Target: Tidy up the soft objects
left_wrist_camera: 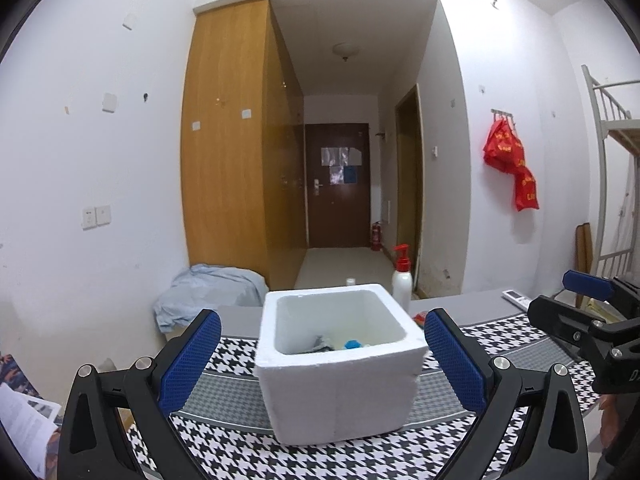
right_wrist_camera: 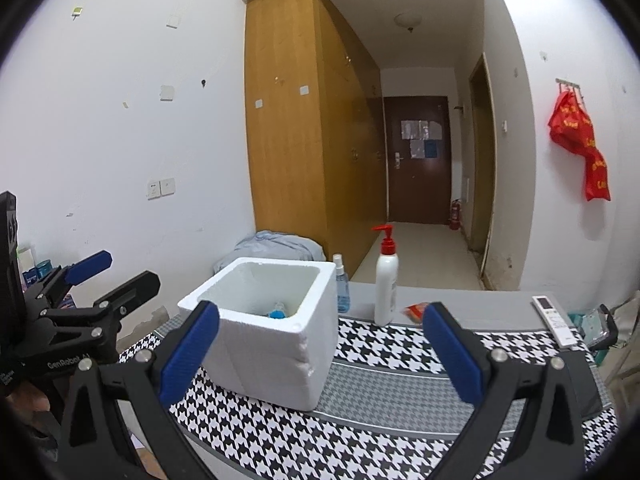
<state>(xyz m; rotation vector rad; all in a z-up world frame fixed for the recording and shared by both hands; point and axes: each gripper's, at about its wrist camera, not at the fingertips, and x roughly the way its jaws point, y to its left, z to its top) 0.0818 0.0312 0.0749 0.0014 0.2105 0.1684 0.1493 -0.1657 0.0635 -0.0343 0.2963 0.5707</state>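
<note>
Houndstooth cloth: foam box between left gripper fingers, wide apart, empty; right gripper likewise.

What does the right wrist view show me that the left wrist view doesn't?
Only the right wrist view shows the small spray bottle behind the foam box, the full white remote and the whole pump bottle. Only the left wrist view shows the papers at lower left and a grey item inside the box. Both show the foam box, a blue item in it, the pump bottle, the houndstooth cloth, and both grippers open and empty.
</note>
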